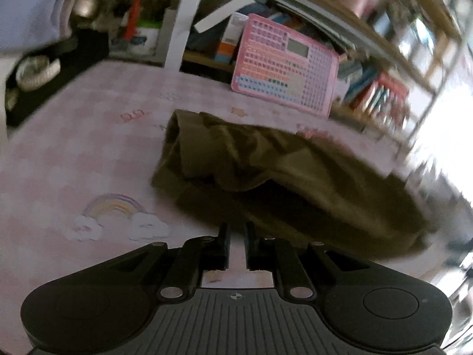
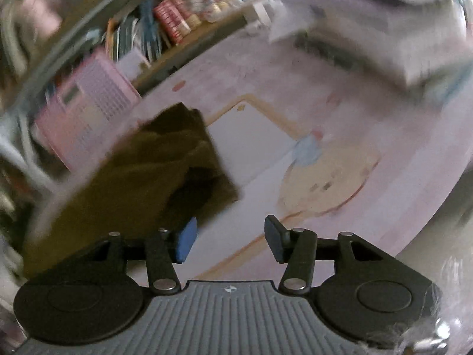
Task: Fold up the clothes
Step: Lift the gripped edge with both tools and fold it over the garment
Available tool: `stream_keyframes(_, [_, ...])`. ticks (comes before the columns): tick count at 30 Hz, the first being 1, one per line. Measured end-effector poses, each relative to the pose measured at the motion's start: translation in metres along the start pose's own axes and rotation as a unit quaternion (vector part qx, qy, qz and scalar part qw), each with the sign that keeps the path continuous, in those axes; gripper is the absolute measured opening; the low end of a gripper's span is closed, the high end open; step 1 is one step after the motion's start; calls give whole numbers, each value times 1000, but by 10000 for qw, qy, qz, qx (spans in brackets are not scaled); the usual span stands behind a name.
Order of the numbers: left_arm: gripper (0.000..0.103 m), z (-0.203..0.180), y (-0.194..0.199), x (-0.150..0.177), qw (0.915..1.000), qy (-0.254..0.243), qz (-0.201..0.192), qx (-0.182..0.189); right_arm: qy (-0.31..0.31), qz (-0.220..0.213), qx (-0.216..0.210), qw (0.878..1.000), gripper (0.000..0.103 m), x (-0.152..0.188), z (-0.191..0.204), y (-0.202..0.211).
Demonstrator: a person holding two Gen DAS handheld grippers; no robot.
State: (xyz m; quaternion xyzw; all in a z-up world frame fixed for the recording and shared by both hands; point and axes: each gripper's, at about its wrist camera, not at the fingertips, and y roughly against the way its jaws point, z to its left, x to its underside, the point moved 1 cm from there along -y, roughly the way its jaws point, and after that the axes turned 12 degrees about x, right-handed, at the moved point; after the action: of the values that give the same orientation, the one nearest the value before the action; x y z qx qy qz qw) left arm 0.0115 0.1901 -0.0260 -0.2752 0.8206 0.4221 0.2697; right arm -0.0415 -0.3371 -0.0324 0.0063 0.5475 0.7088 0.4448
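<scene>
An olive-green garment (image 1: 283, 171) lies bunched and partly folded on the pink patterned tablecloth (image 1: 88, 148). It also shows in the right wrist view (image 2: 142, 183), left of centre. My left gripper (image 1: 236, 230) hovers just in front of the garment's near edge; its jaws stand a narrow gap apart with nothing between them. My right gripper (image 2: 230, 236) is open wide and empty, just right of the garment's near corner, its blue left pad (image 2: 186, 242) close to the cloth. Both views are motion-blurred.
A pink toy keyboard board (image 1: 283, 65) leans against a bookshelf (image 1: 378, 88) behind the garment. A black tray with a bowl (image 1: 38, 71) sits at the far left. A pen holder (image 1: 139, 29) stands at the back. The table edge (image 2: 437, 207) curves on the right.
</scene>
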Motion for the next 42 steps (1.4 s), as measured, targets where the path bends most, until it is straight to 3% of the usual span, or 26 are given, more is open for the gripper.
stream_keyframes(3, [12, 8, -4, -5, 9923, 1147, -259, 400, -679, 281, -362, 9966, 50, -4, 6, -10])
stream_keyframes(6, [13, 21, -10, -2, 9695, 2329, -492, 587, -1476, 533, -523, 9862, 50, -11, 6, -24])
stream_keyframes(8, [17, 23, -17, -3, 9603, 2650, -562, 672, -1978, 633, -624, 9762, 50, -15, 3, -33])
stream_keyframes(11, [30, 27, -27, -5, 9447, 3111, -664, 796, -2521, 732, -703, 9624, 50, -21, -1, -46])
stream_keyframes(14, [58, 31, -38, -7, 9267, 3564, -763, 919, -2591, 832, -688, 9598, 50, -27, 0, -56])
stream_keyframes(16, [59, 33, -45, -8, 9133, 3860, -829, 999, -2558, 896, -667, 9603, 50, -31, 2, -62])
stream_keyframes(18, [58, 38, -56, -11, 9071, 4019, -879, 891, -2523, 949, -642, 9608, 50, -36, 3, -68])
stream_keyframes(19, [54, 40, -62, -13, 9039, 4096, -903, 835, -2531, 962, -612, 9607, 47, -38, 4, -71])
stream_keyframes(20, [43, 43, -67, -15, 9002, 4181, -955, 761, -2551, 964, -586, 9603, 39, -40, 4, -74])
stream_keyframes(21, [0, 46, -72, -21, 8997, 4191, -932, 783, -2573, 953, -589, 9598, 31, -44, 5, -76])
stream_keyframes(22, [2, 49, -77, -27, 8994, 4198, -906, 811, -2594, 926, -629, 9593, 13, -47, 6, -79])
stream_keyframes(24, [2, 38, -81, -58, 9291, 3534, -859, 671, -2504, 821, -770, 9616, 8, -65, 15, -83])
stream_keyframes(26, [2, 19, -77, -88, 9416, 3045, -1115, 905, -2164, 412, -1091, 9693, 5, -96, 39, -77])
stream_keyframes(28, [2, 4, -60, -112, 9397, 2738, -1549, 1344, -1808, -128, -1600, 9703, 5, -123, 64, -53])
stream_keyframes(30, [2, 4, -45, -116, 9376, 2577, -1688, 1613, -1461, -670, -2107, 9643, 4, -144, 85, -24])
stream_keyframes(32, [3, 10, -35, -111, 9363, 2530, -1658, 1782, -1224, -970, -2282, 9610, 4, -144, 83, 3])
stream_keyframes(34, [3, 29, -39, -83, 9426, 2672, -1260, 1559, -1231, -789, -2054, 9677, 4, -123, 64, 5])
stream_keyframes(37, [3, 52, -53, -41, 9372, 3175, -884, 1143, -1268, 134, -1079, 9859, 4, -74, 32, -30])
stream_keyframes(39, [3, 67, -62, -14, 9305, 3503, -633, 863, -1472, 833, -400, 9848, 4, -42, 9, -63])
stream_keyframes(40, [3, 74, -66, 0, 9263, 3664, -507, 722, -1537, 905, -304, 9835, 4, -34, 4, -71])
stream_keyframes(42, [3, 72, -67, -6, 9287, 3592, -545, 738, -1621, 835, -299, 9828, 4, -27, 0, -74])
